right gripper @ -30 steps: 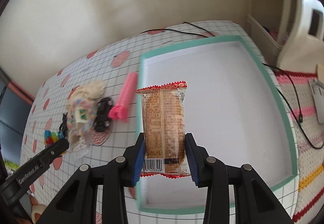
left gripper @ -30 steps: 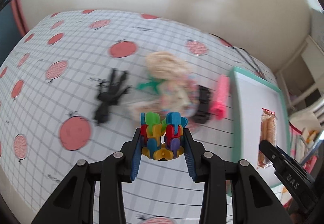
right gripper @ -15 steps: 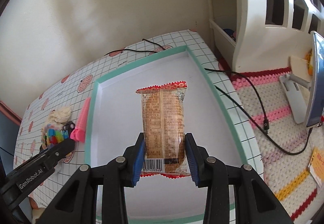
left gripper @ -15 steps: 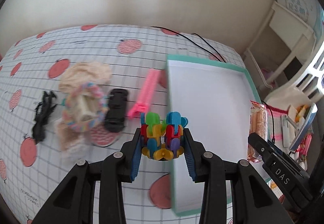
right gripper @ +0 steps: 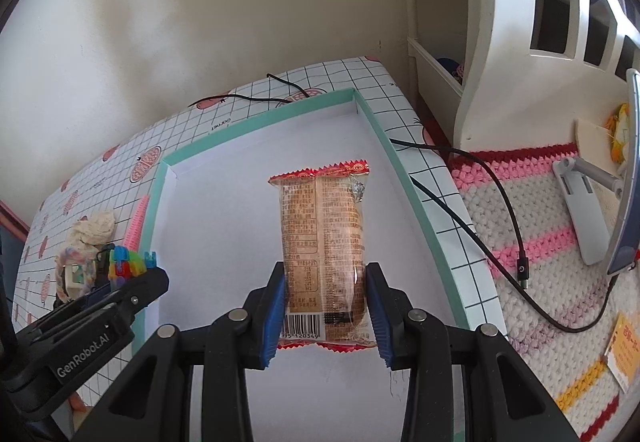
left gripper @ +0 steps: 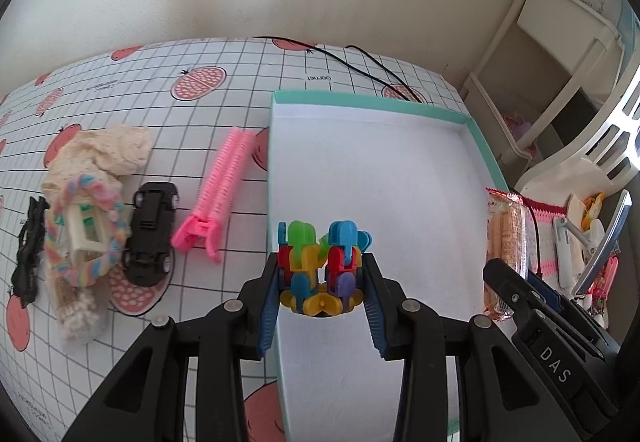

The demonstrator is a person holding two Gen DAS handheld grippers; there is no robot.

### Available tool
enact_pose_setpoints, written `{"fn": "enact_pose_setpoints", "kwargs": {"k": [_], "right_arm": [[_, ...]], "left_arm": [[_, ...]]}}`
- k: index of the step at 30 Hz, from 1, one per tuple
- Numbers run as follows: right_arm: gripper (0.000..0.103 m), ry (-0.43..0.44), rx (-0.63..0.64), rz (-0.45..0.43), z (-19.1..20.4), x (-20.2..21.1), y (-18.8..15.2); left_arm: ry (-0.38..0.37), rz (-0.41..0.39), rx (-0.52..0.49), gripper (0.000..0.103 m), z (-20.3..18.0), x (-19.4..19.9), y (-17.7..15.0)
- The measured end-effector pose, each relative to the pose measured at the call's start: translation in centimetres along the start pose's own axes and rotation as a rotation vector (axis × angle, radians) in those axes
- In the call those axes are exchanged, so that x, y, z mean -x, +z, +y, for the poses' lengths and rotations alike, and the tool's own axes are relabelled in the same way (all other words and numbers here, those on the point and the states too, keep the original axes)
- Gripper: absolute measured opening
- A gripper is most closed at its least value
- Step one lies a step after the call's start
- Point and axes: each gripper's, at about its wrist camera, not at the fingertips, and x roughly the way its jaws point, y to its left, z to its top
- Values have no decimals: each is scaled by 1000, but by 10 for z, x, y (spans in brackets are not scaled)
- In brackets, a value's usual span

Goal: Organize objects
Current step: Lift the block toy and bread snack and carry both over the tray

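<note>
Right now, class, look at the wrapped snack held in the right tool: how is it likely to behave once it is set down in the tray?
The wrapped snack probably weighs little: it stands out unsupported from the right tool. Its glossy film could slide on the smooth white tray. Being flat-sided, it seems unlikely to roll.

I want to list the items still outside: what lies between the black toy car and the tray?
In the left wrist view, a pink comb lies between the car and the tray.
</note>
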Motion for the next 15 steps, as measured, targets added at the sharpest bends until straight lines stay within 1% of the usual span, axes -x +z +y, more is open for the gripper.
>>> {"fn": "enact_pose_setpoints", "kwargs": {"k": [8,12,15], "right_arm": [[40,-1,-3,12,-2,-14,0],[40,1,-10,21,-1,-22,-1],[41,1,-4,25,1,-24,-1]], "left_arm": [[-7,13,-7,40,0,-18,2],[-5,0,-31,40,-5,-22,5],[-13,12,-31,40,-8,-28,5]]}}
